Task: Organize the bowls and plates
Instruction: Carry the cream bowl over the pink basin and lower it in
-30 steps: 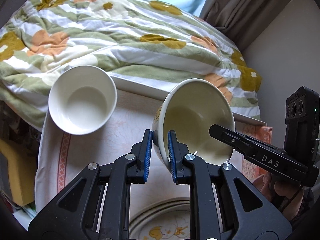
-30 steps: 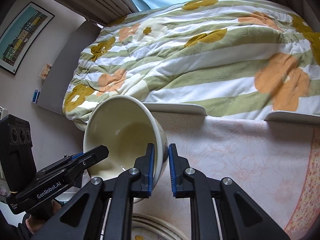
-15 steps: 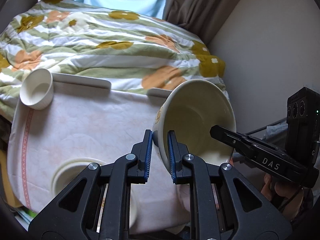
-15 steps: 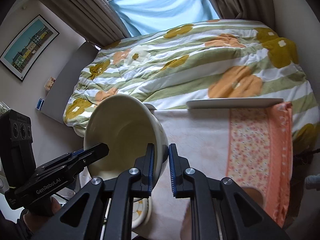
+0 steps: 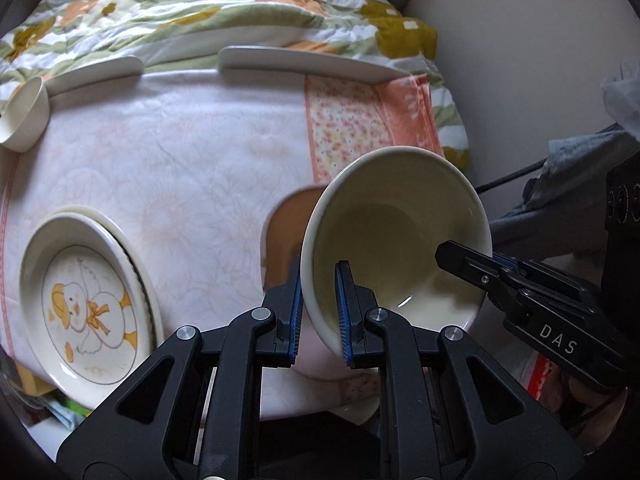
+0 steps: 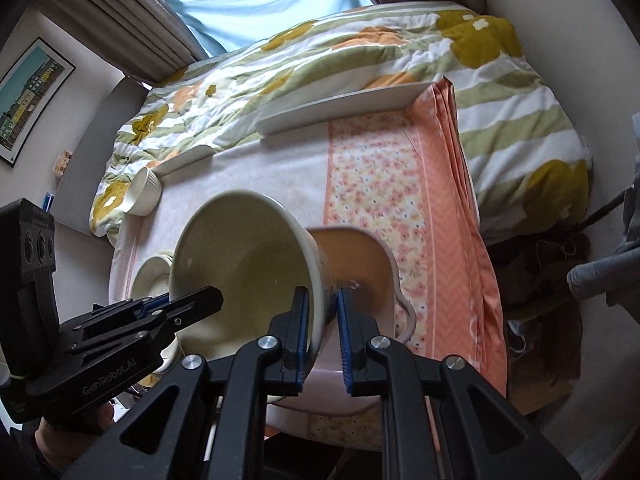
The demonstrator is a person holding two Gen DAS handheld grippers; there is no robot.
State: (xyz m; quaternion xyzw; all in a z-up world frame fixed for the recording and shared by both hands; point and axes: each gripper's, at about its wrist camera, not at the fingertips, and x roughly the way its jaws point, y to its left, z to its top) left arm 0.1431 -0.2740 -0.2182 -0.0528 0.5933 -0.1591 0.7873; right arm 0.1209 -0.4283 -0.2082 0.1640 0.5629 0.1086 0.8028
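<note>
Bowl (image 5: 396, 236): tilted, held off the table, above brown dish (image 6: 360, 264).
L gripper (image 5: 319, 312): clamped on bowl's near-left rim, wall betw. pads.
R gripper (image 6: 323, 330): clamped on opposite rim.

Left gripper (image 5: 318, 312) clamps the near rim of a cream bowl (image 5: 396, 236), one blue pad outside, one inside; bowl tilted, mouth toward camera. Right gripper (image 5: 468, 258) pinches the opposite rim from the right. Brown dish (image 5: 286, 240) partly hidden behind the bowl. Duck-print plate (image 5: 84, 304) lower left on the floral cloth (image 5: 192, 168). Small white bowl (image 5: 26, 120) at far left edge. Flowered quilt (image 5: 224, 12) beyond.
</note>
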